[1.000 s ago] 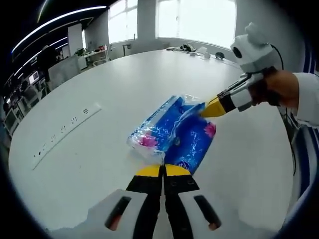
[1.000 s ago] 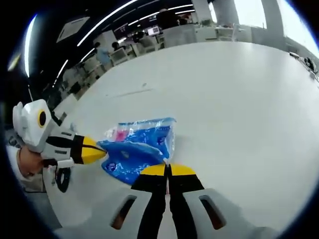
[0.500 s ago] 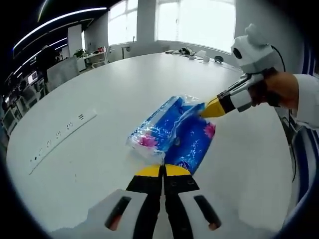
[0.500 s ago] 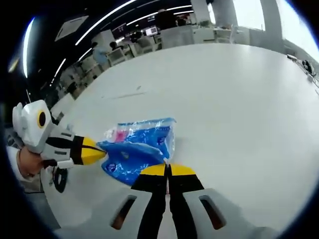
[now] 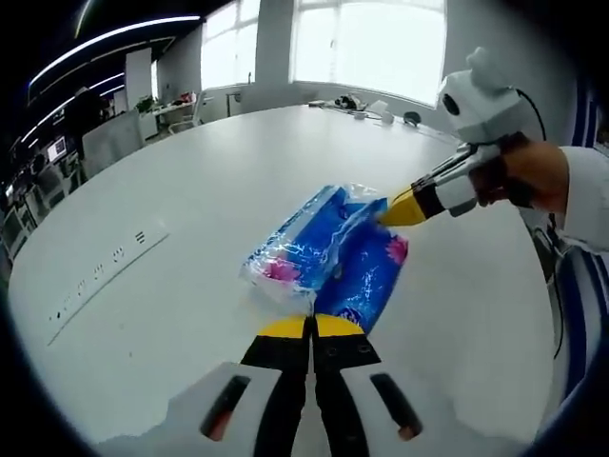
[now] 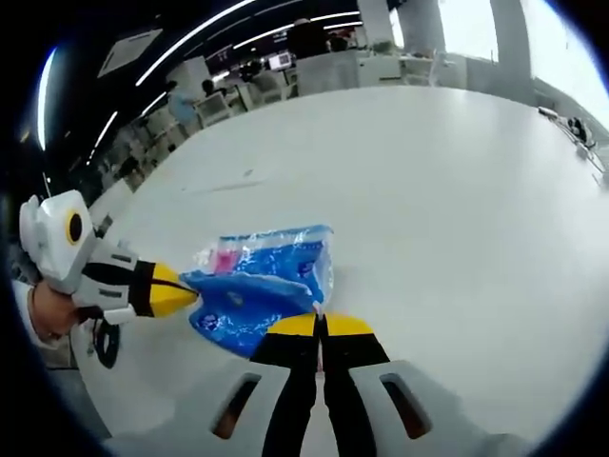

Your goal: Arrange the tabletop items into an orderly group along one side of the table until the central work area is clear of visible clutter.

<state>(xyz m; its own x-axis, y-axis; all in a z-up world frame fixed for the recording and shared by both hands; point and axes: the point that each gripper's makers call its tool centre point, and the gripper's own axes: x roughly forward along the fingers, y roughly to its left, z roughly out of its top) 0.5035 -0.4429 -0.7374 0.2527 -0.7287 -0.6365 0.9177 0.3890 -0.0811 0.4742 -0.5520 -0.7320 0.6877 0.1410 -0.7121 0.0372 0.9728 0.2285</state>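
Both claws clenched on the tissue pack, one at each end. Left claw pinches the plastic at the near end in the left gripper view; right claw has the crinkled wrapper at the far end. Right gripper view has the mirror: right claw on the pack edge, left claw at the pack's far side.

Pack sits on the desk, roughly mid-surface, well apart from the flush power strip to its side.

Handling, judged: light, soft, squashy. Blue film wrapper is slippery and loose, so a pinch on film alone may stretch or tear. Safer to grip at sealed end folds or bite into the tissue body. Two-ended hold should carry it level without sag.

Surface: white, smooth, glossy desk, low friction, pack could also slide. Room: open office, big windows beyond the pack, ceiling strip lights, other desks with small clutter in the background.
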